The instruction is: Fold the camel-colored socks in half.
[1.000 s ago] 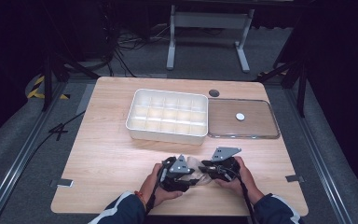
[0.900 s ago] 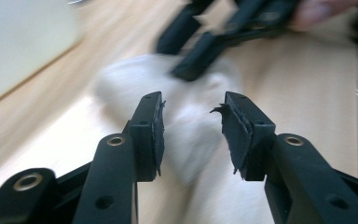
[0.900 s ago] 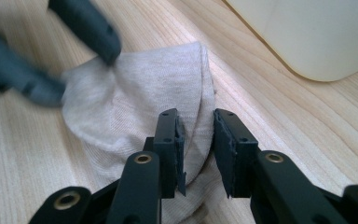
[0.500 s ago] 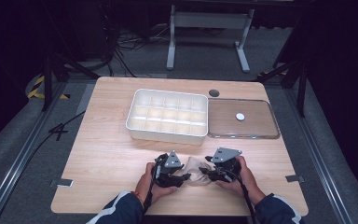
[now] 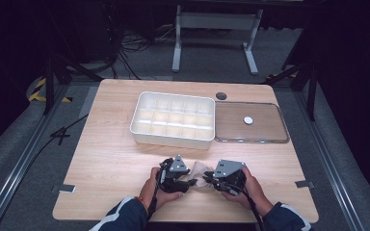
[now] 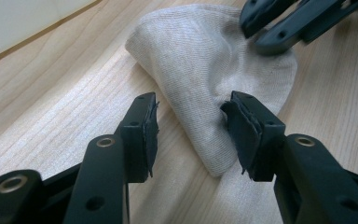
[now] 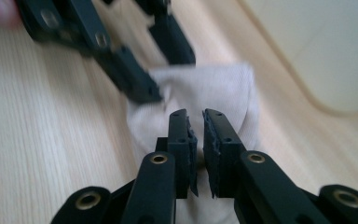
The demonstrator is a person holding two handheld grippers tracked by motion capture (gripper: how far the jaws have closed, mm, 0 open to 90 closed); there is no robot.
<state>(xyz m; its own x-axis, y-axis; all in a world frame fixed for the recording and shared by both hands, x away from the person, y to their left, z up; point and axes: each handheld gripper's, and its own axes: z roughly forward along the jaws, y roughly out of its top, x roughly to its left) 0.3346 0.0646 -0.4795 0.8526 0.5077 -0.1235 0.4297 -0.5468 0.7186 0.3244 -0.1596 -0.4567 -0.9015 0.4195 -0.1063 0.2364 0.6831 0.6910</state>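
Sock (image 6: 214, 70): beige, lying bunched on the wooden table (image 5: 111, 163), directly between the two grippers, near the person's edge.
Left gripper (image 6: 193, 135): jaws apart; the sock's folded edge lies between them, the right-hand pad touching the fabric, the other clear of it, no squeeze evident.
Right gripper (image 7: 199, 149): jaws have just been closing, now nearly together, a thin fold of sock pinched between the pads at the sock's near end.
Facing gripper: each one's jaws show just beyond the sock from the other.
Compartment tray (image 5: 173, 120): white, ahead of both grippers, well apart from them.
Clear lid (image 5: 250, 122): flat, beside the tray, ahead of the right gripper.
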